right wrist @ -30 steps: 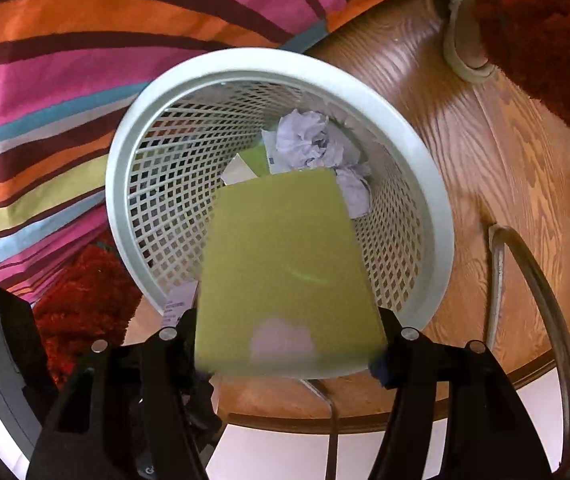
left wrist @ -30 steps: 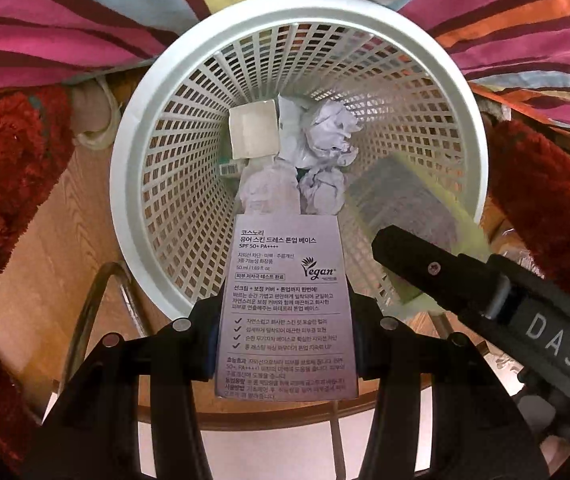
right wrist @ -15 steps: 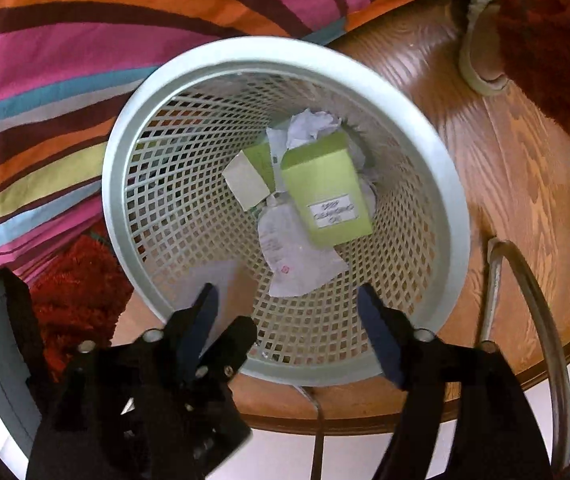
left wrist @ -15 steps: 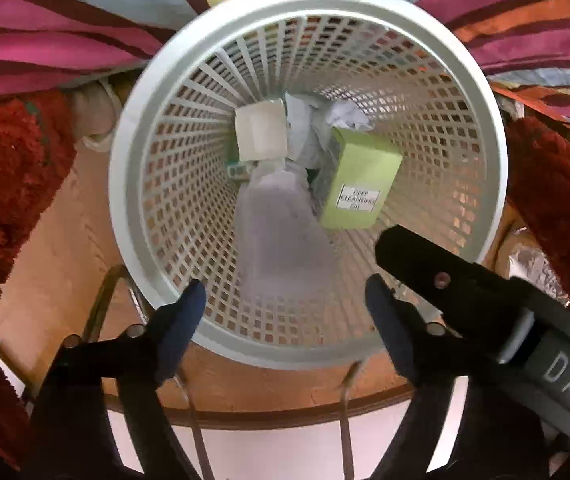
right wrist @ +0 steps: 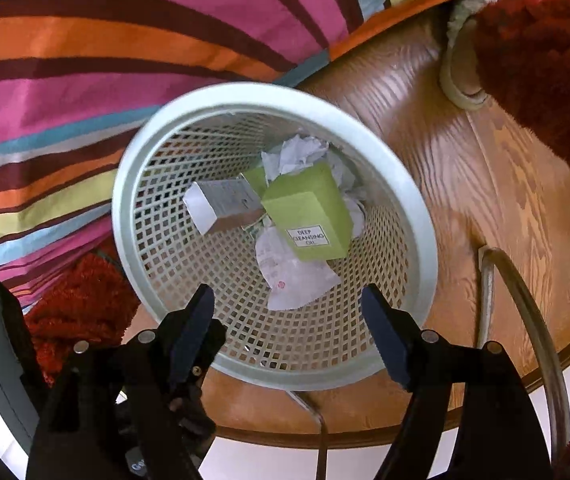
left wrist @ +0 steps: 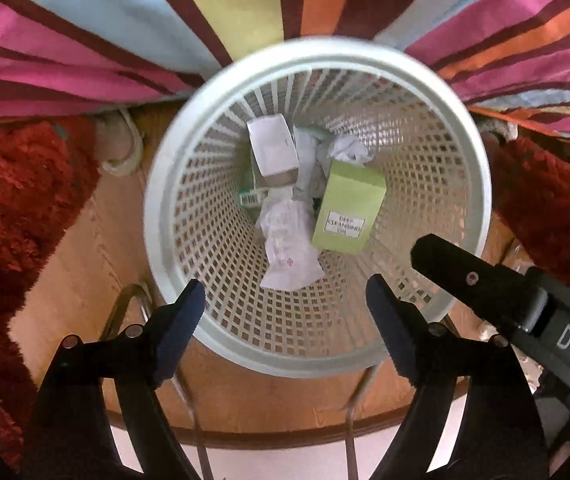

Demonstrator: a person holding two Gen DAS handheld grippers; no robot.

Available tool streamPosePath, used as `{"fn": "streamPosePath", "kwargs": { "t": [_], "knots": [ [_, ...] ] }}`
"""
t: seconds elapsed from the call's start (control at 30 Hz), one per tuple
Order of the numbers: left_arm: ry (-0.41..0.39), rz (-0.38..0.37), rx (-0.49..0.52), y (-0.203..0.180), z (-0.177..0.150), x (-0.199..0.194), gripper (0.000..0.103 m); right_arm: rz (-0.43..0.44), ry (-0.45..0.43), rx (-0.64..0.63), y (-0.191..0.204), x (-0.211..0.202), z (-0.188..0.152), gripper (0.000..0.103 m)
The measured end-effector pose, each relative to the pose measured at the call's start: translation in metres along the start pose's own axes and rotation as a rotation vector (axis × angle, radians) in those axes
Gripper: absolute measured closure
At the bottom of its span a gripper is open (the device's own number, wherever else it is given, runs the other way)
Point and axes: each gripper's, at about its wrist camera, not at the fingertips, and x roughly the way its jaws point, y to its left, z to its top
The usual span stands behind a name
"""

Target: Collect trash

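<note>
Basket [left wrist: 221, 344] rim motion-blurred; green box [right wrist: 309, 208] hides crumpled paper [right wrist: 301, 150]; barcode [left wrist: 250, 199] unreadable.

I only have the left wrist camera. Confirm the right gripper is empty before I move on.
Observer: In the right wrist view, the right gripper stands open above the basket. Its jaws have just been opening and nothing is between them.
Operator: Describe the white box. I see only a blank end.
Observer: The white box lies on its side in the basket. A long face with small print is turned up, beside the green box.
</note>
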Motion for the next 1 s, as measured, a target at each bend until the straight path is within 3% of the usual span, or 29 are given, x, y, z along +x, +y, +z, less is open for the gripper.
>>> {"fn": "streamPosePath", "kwargs": {
  "t": [0.63, 1.0],
  "knots": [
    [-0.328, -0.008, 0.014, 0.006, -0.018, -0.085, 0.022, -0.03, -0.296, -0.194, 0.026, -0.068, -0.019, 0.031],
    [-0.652, 0.025, 0.065, 0.004, -0.046, -0.179, 0.022, -0.006, -0.641, -0.389, 0.05, -0.156, -0.059, 0.031]
  ]
}}
